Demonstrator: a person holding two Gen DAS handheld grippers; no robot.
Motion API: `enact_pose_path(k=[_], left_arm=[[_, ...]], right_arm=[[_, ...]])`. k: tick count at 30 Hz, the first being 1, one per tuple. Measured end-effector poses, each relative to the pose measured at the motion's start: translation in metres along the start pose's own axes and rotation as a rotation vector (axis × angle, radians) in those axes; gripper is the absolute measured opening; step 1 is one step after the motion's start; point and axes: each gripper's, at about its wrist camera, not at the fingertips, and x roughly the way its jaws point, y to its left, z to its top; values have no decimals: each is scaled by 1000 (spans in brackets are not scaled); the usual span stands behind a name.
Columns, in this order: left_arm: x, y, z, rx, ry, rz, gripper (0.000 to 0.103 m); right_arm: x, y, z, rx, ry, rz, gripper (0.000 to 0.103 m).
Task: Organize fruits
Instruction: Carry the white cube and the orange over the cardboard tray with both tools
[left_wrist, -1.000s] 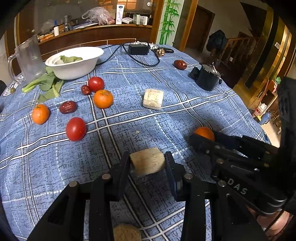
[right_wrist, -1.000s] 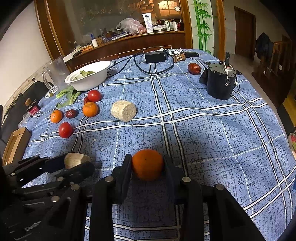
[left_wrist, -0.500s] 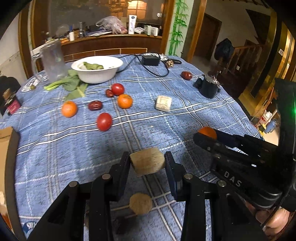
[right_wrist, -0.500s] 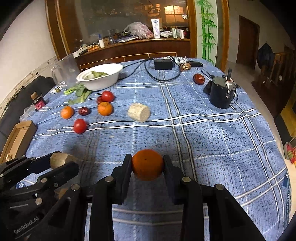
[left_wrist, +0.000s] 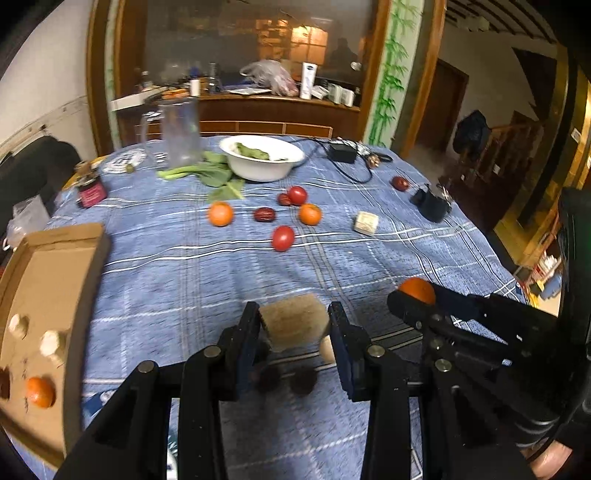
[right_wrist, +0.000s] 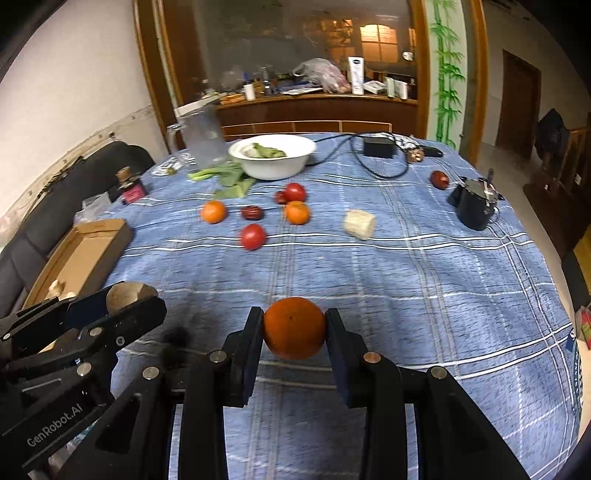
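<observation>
Fingers of the left gripper (left_wrist: 294, 328) are closed on a tan chunk (left_wrist: 293, 325) with a flat cut face — it sits squarely between the two pads, up near their tips, lifted clear of the blue checked tablecloth (left_wrist: 192, 280). Below and behind the fingers, on the cloth, lie a small pale round piece (left_wrist: 327, 349) and two dark round things, blurred.

The right gripper (right_wrist: 294, 330) clamps an orange (right_wrist: 294, 328), pads pressing on both of its sides, the fruit held at the fingertips above the cloth. The two grippers are side by side, the left one's tan chunk showing at the far left of the right wrist view.

Well ahead of both sets of fingers, the loose fruit is scattered across the middle of the table: two more oranges (right_wrist: 213, 211), tomatoes (right_wrist: 253, 236), dark red dates (right_wrist: 252, 213), and a second tan chunk (right_wrist: 359, 223) off to the right. Beyond them stands a white bowl (right_wrist: 273, 157) with greens.

Left of the left fingers — near the table edge — is an open cardboard box (left_wrist: 48, 295) holding an orange and two pale pieces.
</observation>
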Motion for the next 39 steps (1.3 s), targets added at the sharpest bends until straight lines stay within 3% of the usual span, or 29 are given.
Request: enact_pose_path(k=[18, 33, 39], left_arm=[[-92, 125, -41, -232, -140, 195, 37], [-124, 233, -55, -311, -154, 353, 37], [-122, 271, -59, -321, -137, 403, 37]], right_arm=[[-23, 125, -15, -144, -17, 134, 36], [-8, 266, -16, -268, 33, 260, 37], [9, 300, -19, -278, 66, 276, 37]])
